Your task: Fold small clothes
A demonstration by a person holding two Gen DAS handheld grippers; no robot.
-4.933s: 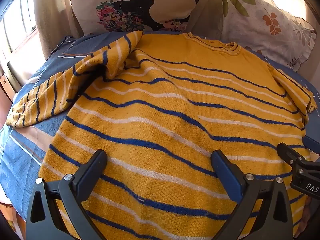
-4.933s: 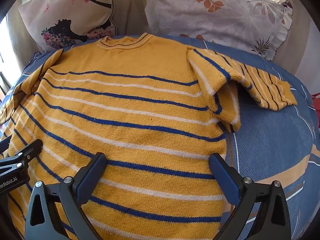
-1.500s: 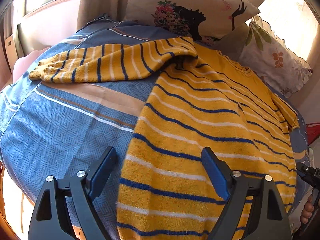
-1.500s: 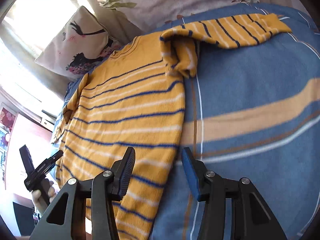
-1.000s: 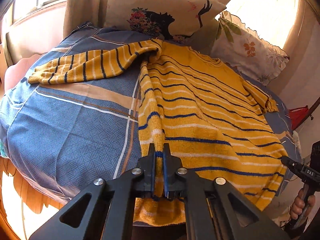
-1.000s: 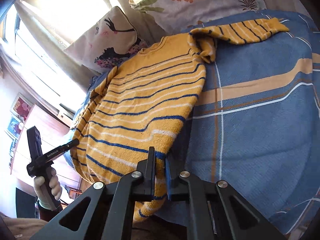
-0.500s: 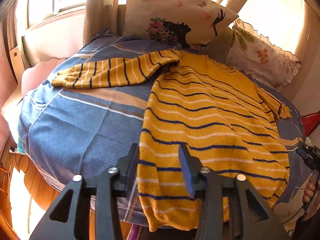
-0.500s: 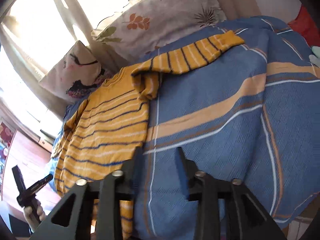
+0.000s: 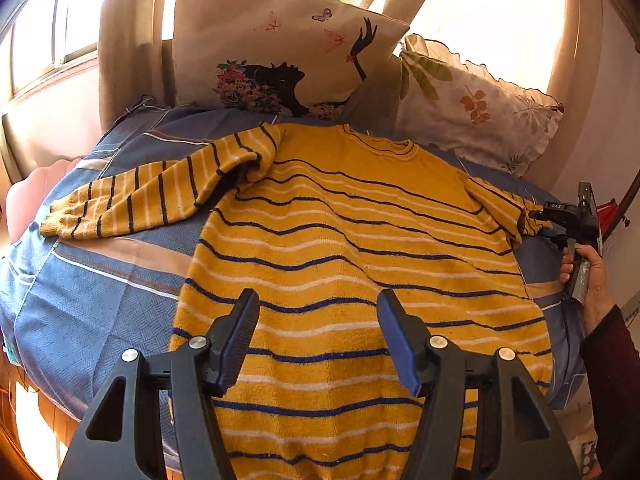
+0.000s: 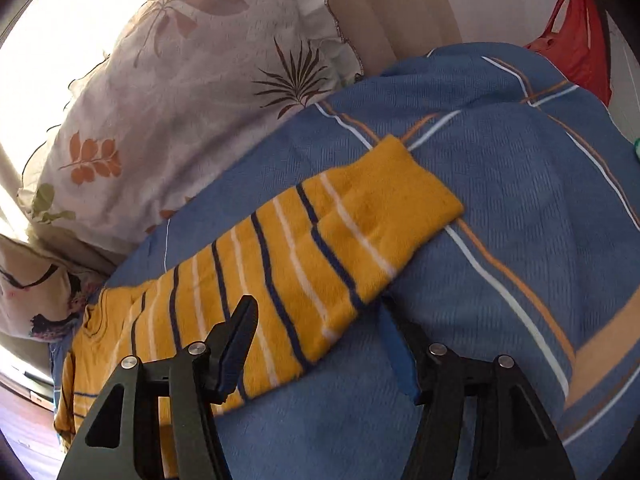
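Bedspread (image 10: 520,184) backing everything. Right gripper (image 10: 320,344) hovering spread, straddling sleeve (image 10: 320,248); long axis running 8 to 2 o'clock, cuff at 1 o'clock. Left gripper (image 9: 318,334) spread, holding nothing, over sweater (image 9: 352,248) hem, collar lying at 12 o'clock. Right nearer sleeve.

A bedroom in a home. A bed with a blue sheet (image 9: 92,300) that has tan and white stripes. Two soft pillows at the head, one with a lady and flowers (image 9: 280,48), one with leaves and a frilly edge (image 9: 476,108). Pale curtains (image 9: 128,40) behind them, and a window (image 9: 44,32) on the left side with bright sun coming in. A yellow striped sweater (image 9: 340,260) spread flat on the bed
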